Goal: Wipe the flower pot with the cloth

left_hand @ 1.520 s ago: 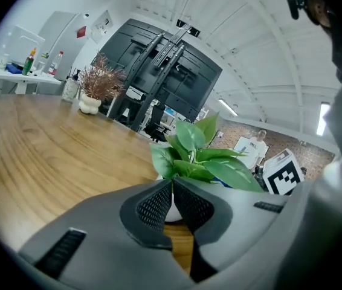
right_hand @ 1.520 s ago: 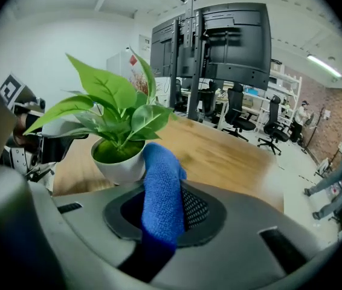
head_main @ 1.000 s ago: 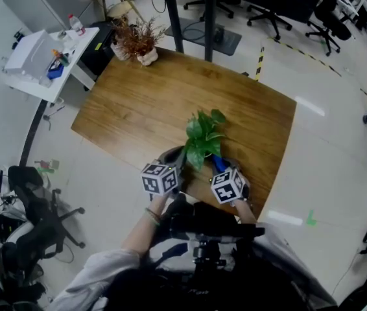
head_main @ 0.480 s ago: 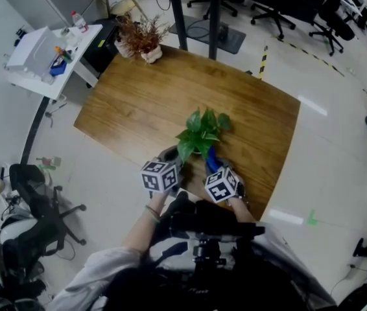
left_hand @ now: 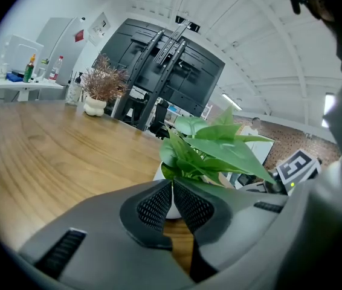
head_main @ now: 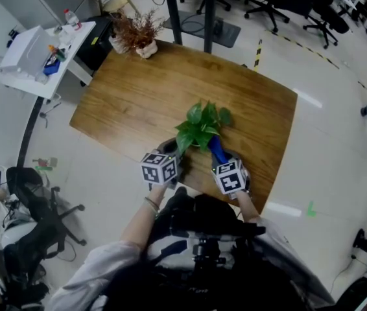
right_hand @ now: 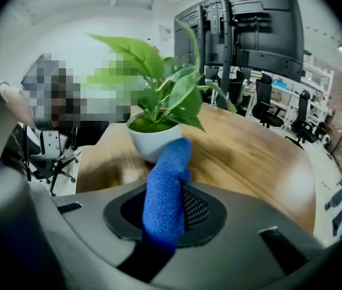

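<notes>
A leafy green plant [head_main: 200, 124] stands near the front edge of the wooden table [head_main: 131, 102]; its leaves hide the pot in the head view. The white flower pot [right_hand: 153, 139] shows in the right gripper view, and a part of the pot [left_hand: 159, 172] shows behind the left jaws. My right gripper [right_hand: 174, 207] is shut on a blue cloth [right_hand: 166, 186], whose free end touches the pot's side. The cloth [head_main: 217, 150] runs from the right gripper [head_main: 222, 161] up under the leaves. My left gripper [left_hand: 172, 192] is shut with nothing in it, close to the pot's left side [head_main: 169, 151].
A dried reddish plant in a small white pot [head_main: 135, 36] stands at the table's far left corner. Beyond it stands a white side table [head_main: 41, 57] with bottles. Office chairs stand on the floor at the left [head_main: 34, 219] and far back.
My right gripper has shifted a little to the right with the cloth, still against the pot. The left gripper has stayed beside the pot.
</notes>
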A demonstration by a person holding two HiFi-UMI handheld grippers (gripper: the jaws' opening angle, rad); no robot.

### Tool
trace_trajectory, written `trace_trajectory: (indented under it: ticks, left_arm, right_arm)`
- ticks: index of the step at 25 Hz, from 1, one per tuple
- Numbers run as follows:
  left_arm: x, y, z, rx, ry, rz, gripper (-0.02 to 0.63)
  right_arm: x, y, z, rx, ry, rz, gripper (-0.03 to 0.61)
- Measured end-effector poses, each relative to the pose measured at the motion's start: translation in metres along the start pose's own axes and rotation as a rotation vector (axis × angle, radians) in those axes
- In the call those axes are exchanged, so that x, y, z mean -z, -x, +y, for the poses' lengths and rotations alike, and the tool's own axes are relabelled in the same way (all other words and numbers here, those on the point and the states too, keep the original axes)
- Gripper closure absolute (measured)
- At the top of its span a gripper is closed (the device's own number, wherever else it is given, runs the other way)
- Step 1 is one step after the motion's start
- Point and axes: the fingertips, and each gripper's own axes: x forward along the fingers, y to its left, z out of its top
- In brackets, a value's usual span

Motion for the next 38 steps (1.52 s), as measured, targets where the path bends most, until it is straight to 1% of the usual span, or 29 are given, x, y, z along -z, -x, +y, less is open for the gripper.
trace_trajectory:
  ticks: [3, 7, 10, 12, 19, 22, 26, 30, 32, 35, 38]
  left_arm:
    - [-0.002, -0.002, 0.001, 0.011, -0.003, -0.002, 0.609]
    - [-0.005, -0.005, 0.001, 0.027, -0.016, -0.001, 0.608]
    - [-0.006, -0.007, 0.000, 0.042, -0.027, 0.005, 0.609]
    - [-0.007, -0.007, 0.002, 0.050, -0.029, 0.006, 0.609]
    - [-0.012, -0.011, 0.009, 0.070, -0.035, 0.008, 0.609]
    - [-0.017, -0.013, 0.015, 0.072, -0.043, 0.012, 0.609]
    - [-0.025, -0.016, 0.020, 0.072, -0.052, 0.005, 0.609]
    - [-0.038, -0.005, 0.017, 0.061, -0.055, -0.049, 0.609]
    - [-0.037, 0.003, 0.015, 0.045, -0.040, -0.062, 0.609]
    - [-0.025, 0.012, 0.010, 0.039, 0.010, -0.064, 0.609]
    - [-0.004, 0.013, 0.004, 0.047, 0.050, -0.034, 0.609]
  right_arm:
    - [-0.014, 0.006, -0.021, 0.037, -0.026, -0.038, 0.494]
    - [-0.028, 0.005, -0.034, 0.047, -0.008, -0.052, 0.494]
    - [-0.037, 0.001, -0.023, 0.003, 0.026, -0.072, 0.494]
    - [-0.038, -0.003, -0.014, -0.017, 0.041, -0.068, 0.494]
    - [-0.020, -0.015, 0.009, -0.052, 0.065, -0.011, 0.494]
    - [-0.015, -0.018, 0.023, -0.077, 0.083, 0.003, 0.494]
    - [-0.013, -0.020, 0.031, -0.087, 0.086, 0.016, 0.494]
    - [-0.010, -0.017, 0.021, -0.071, 0.040, 0.011, 0.494]
    - [-0.008, -0.015, 0.010, -0.062, 0.020, 0.000, 0.494]
    - [-0.007, -0.009, -0.014, -0.027, -0.016, -0.004, 0.494]
    - [-0.011, -0.007, -0.039, 0.012, -0.042, -0.008, 0.494]
